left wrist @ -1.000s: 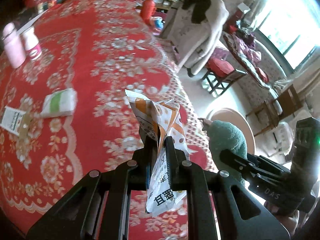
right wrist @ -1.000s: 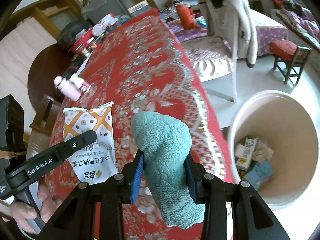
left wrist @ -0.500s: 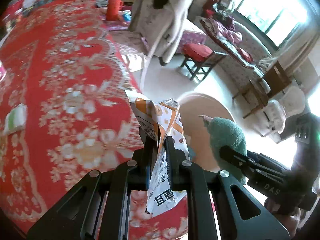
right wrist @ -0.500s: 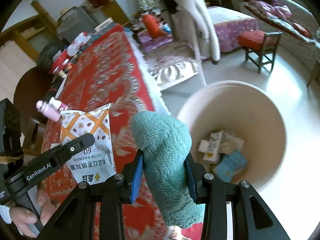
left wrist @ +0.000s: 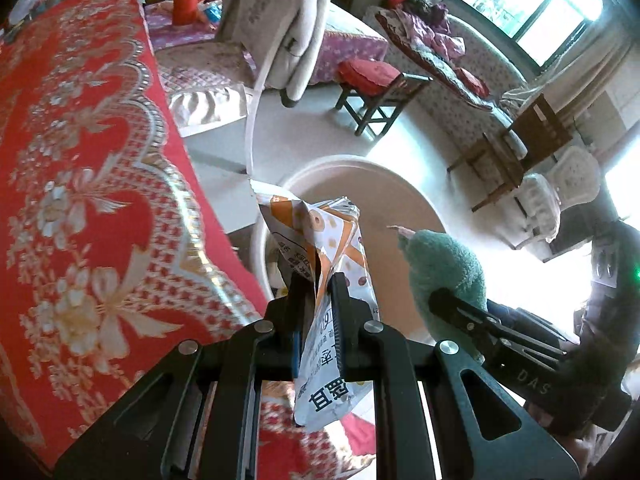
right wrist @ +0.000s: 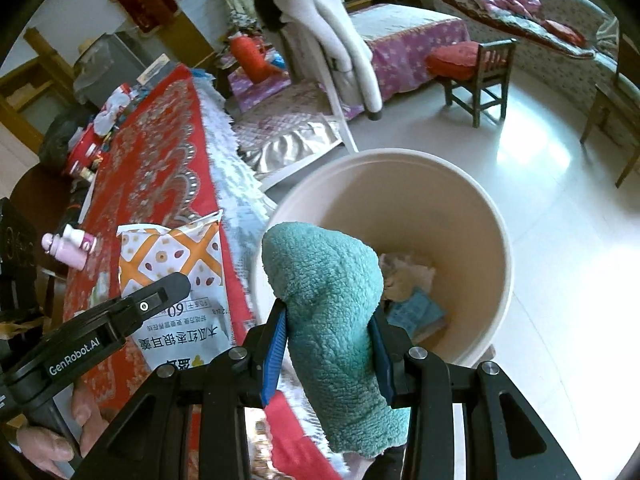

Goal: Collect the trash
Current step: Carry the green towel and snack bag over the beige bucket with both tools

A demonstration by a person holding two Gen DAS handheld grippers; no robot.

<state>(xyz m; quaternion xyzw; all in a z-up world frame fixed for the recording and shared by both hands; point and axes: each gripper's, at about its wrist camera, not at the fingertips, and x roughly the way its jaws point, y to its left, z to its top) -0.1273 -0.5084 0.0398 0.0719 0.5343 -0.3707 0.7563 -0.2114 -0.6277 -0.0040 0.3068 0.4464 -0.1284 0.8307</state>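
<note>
My left gripper (left wrist: 318,284) is shut on an orange-and-white snack wrapper (left wrist: 324,240), held upright beside the table's edge, over the near rim of a cream bin (left wrist: 360,168). The wrapper (right wrist: 176,264) and the left gripper (right wrist: 176,284) also show at the left of the right wrist view. My right gripper (right wrist: 328,312) is shut on a fluffy teal cloth (right wrist: 328,280), which hangs over the bin (right wrist: 400,184). In the bin lie crumpled paper and a blue packet (right wrist: 416,308). The cloth (left wrist: 444,268) shows at the right in the left wrist view.
A table with a red floral cloth (left wrist: 80,184) fills the left. Pink bottles (right wrist: 68,246) stand on it. A chair draped with a pale coat (right wrist: 320,32) and a small wooden stool with a red cushion (right wrist: 472,68) stand on the shiny floor beyond the bin.
Both grippers have swung right, off the table toward the bin, each keeping its hold. The bin has grown larger and now sits under the cloth.
</note>
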